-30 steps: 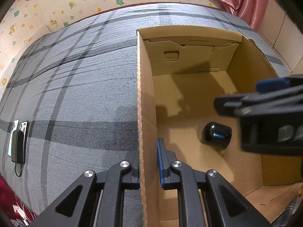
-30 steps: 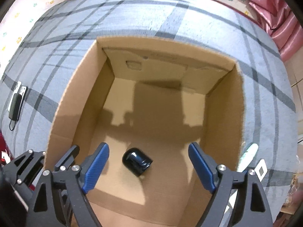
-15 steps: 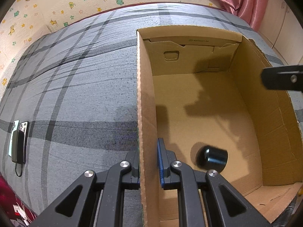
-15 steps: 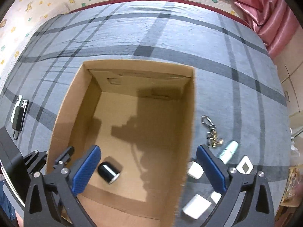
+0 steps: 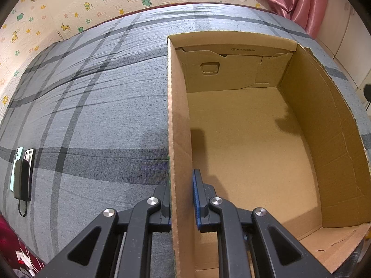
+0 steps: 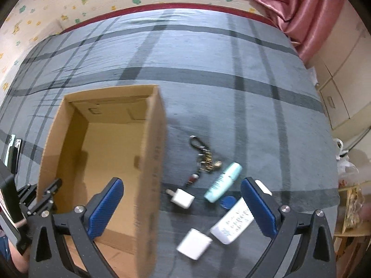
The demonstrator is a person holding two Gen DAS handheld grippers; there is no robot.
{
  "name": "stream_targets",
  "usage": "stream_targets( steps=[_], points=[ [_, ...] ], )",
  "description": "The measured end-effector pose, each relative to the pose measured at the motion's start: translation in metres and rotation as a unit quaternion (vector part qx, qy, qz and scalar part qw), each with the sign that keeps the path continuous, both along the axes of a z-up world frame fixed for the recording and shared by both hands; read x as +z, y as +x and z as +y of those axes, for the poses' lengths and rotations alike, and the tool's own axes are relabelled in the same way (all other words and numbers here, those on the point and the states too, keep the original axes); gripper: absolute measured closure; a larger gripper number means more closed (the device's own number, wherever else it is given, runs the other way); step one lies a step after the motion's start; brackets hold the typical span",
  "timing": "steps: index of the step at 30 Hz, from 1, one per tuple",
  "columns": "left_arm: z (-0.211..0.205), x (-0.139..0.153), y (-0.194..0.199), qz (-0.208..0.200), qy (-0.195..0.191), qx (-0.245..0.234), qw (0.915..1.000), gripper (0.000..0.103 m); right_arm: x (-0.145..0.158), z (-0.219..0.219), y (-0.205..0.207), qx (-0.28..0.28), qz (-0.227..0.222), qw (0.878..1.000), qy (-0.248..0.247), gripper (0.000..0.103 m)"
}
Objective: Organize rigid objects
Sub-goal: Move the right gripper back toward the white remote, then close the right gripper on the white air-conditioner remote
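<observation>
An open cardboard box (image 5: 324,115) (image 6: 150,150) stands on a grey plaid bed. My left gripper (image 5: 182,199) is shut on the box's left wall. My right gripper (image 6: 183,199) is open and empty, held above loose items to the right of the box: a white charger plug (image 6: 182,198), a teal tube (image 6: 222,181), a key ring with keys (image 6: 204,155), a white bottle (image 6: 234,223), a white block (image 6: 194,243) and a blue disc (image 6: 227,201). The black object seen earlier in the box is hidden now.
Phones with a black power bank (image 5: 22,173) lie at the bed's left edge. A pink curtain (image 6: 301,11) hangs at the back right. A wooden shelf with bags (image 6: 352,203) stands to the right of the bed.
My right gripper has swung out of the box to the right, over the loose items. The black object rolled toward the near wall and out of sight. My left gripper has stayed on the wall.
</observation>
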State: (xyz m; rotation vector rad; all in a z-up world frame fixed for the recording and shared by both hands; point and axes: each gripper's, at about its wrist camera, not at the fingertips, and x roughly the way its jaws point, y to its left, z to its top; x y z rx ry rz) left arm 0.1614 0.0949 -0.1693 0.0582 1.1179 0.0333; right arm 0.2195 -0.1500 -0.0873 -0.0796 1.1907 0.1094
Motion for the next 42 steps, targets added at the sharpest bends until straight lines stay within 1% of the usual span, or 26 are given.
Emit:
stream_targets(
  steps=[4, 11, 15, 19, 23, 28, 33, 37, 42],
  points=[
    [0.0, 0.0, 0.0, -0.001, 0.0, 0.0, 1.0, 0.09, -0.005, -0.023, -0.004, -0.02, 0.002, 1.0, -0.007, 0.0],
    [0.001, 0.0, 0.0, -0.001, -0.001, -0.001, 1.0, 0.09, -0.029, -0.061, -0.01, -0.06, 0.019, 0.998, -0.007, 0.0],
    [0.001, 0.0, 0.0, -0.001, 0.0, -0.001, 1.0, 0.09, -0.053, -0.078, -0.013, -0.086, 0.035, 0.996, -0.01, 0.0],
    [0.001, 0.0, -0.001, -0.001, 0.0, -0.002, 1.0, 0.09, -0.08, -0.095, -0.015, -0.114, 0.054, 0.992, 0.001, 0.0],
    [0.002, 0.0, 0.0, -0.001, 0.002, -0.002, 1.0, 0.09, -0.101, -0.104, -0.018, -0.128, 0.06, 0.99, 0.002, 0.0],
    [0.001, 0.0, 0.0, -0.001, 0.003, -0.002, 1.0, 0.09, -0.122, -0.116, -0.018, -0.146, 0.065, 0.987, 0.02, 0.0],
    [0.0, 0.0, -0.001, -0.001, 0.004, -0.002, 1.0, 0.09, -0.136, -0.121, -0.019, -0.155, 0.071, 0.985, 0.013, 0.0],
    [-0.001, 0.0, -0.001, 0.0, 0.007, -0.003, 1.0, 0.09, -0.147, -0.125, -0.02, -0.162, 0.078, 0.984, 0.021, 0.0],
    [-0.002, 0.0, -0.001, 0.0, 0.008, -0.003, 1.0, 0.09, -0.148, -0.128, -0.02, -0.159, 0.077, 0.984, 0.02, 0.0]
  ],
)
